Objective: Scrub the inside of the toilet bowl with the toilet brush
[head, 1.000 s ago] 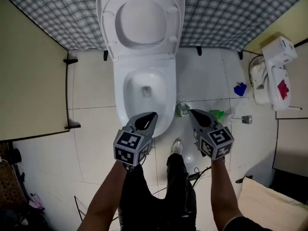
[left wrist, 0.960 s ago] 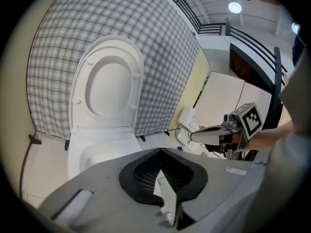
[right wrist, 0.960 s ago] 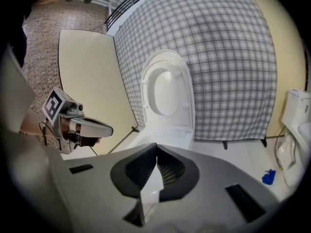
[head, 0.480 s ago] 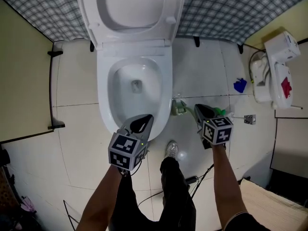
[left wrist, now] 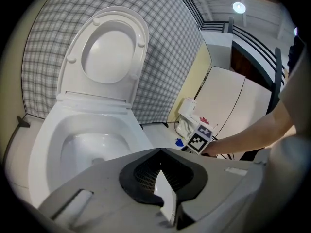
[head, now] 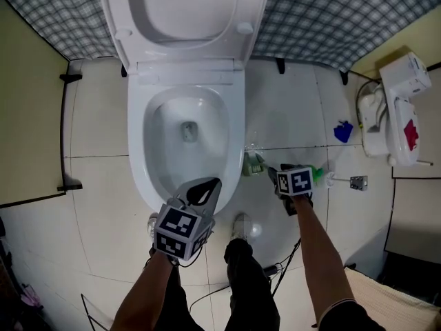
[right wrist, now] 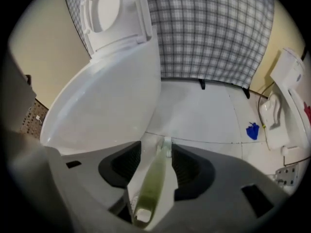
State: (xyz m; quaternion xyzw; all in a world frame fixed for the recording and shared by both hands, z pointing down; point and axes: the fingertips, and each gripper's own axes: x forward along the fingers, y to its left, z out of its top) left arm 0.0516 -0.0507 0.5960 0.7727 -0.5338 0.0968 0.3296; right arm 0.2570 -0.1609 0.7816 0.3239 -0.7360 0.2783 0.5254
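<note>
1 tool (right wrist: 158, 148) newly open rnd brush (right wrist: 152, 181)

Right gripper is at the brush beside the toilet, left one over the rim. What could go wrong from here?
1. The right gripper has just been opening its fingers. The brush handle stands between them, slanted and not yet gripped, so closing could tip it or catch it askew.
2. The left gripper, shut, hangs over the front rim of the toilet and could collide with the handle on its way in.
</note>
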